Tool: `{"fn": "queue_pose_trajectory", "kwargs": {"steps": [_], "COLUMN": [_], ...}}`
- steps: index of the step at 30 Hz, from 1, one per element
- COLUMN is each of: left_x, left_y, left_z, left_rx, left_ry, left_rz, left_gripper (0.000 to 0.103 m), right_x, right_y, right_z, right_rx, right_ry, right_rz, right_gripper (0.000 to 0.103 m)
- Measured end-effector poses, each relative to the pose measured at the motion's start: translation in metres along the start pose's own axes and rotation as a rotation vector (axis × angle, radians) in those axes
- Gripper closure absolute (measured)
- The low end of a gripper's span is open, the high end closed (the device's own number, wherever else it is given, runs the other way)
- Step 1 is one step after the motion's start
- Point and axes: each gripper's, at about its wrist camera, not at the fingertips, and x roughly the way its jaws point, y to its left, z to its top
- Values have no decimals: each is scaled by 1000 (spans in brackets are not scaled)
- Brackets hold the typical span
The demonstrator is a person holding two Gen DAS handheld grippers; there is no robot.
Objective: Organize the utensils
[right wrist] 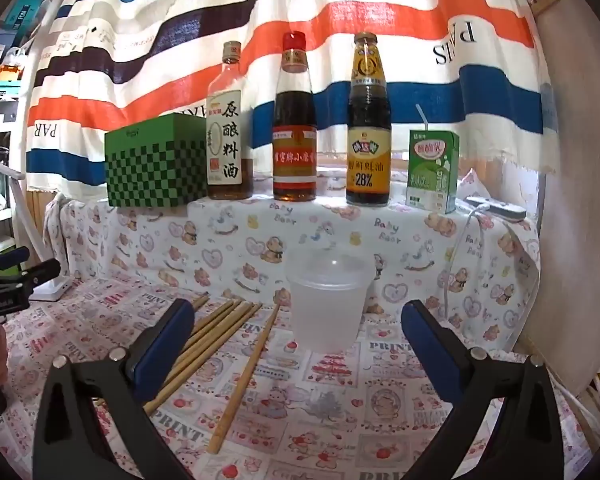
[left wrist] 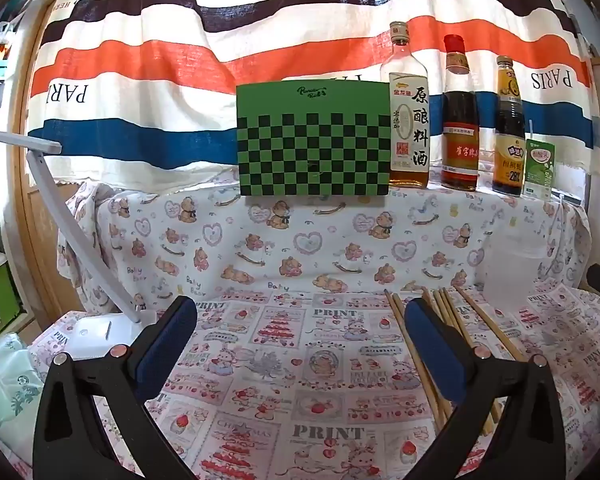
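Several wooden chopsticks (left wrist: 416, 356) lie loose on the printed tablecloth, partly hidden behind the right finger of my left gripper (left wrist: 300, 314). That gripper is open and empty above the cloth. A translucent plastic cup (right wrist: 327, 300) stands upright at the back of the table; it also shows in the left wrist view (left wrist: 510, 272). My right gripper (right wrist: 296, 316) is open and empty, with the cup just beyond its fingers. The chopsticks (right wrist: 220, 336) lie left of the cup, one single stick (right wrist: 244, 380) apart from the rest.
A raised shelf holds a green checkered box (left wrist: 314, 140), three sauce bottles (right wrist: 294, 120) and a green drink carton (right wrist: 434, 168). A white desk lamp (left wrist: 80, 248) stands at the left. A white cable and power strip (right wrist: 496, 206) lie at the right.
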Motion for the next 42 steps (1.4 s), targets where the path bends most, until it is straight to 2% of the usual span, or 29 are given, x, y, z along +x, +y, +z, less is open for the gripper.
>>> {"fn": "queue_pose_trajectory", "kwargs": {"steps": [1, 5, 14, 17, 28, 36, 42], "left_x": [0, -2, -2, -5, -3, -1, 0], "left_y": [1, -11, -5, -6, -6, -5, -6], "left_z": [0, 2, 2, 0, -1, 0, -1], "left_rx": [0, 30, 16, 19, 12, 13, 15], "left_ry": [-2, -4, -11, -19, -7, -8, -5], "left_rz": [-6, -2, -20, -53, 9, -7, -2], "left_gripper": [0, 0, 0, 0, 0, 0, 0], "right_x": [-2, 13, 10, 9, 10, 11, 13], "right_y": [3, -8, -5, -7, -6, -9, -8], "right_z": [0, -2, -3, -3, -3, -3, -3], "right_rx": [-1, 66, 40, 53, 51, 80, 66], "right_ry": [-1, 85, 66, 65, 70, 76, 84], "right_rz": [2, -6, -5, -7, -9, -38, -29], "right_gripper": [0, 0, 0, 0, 0, 0, 0]}}
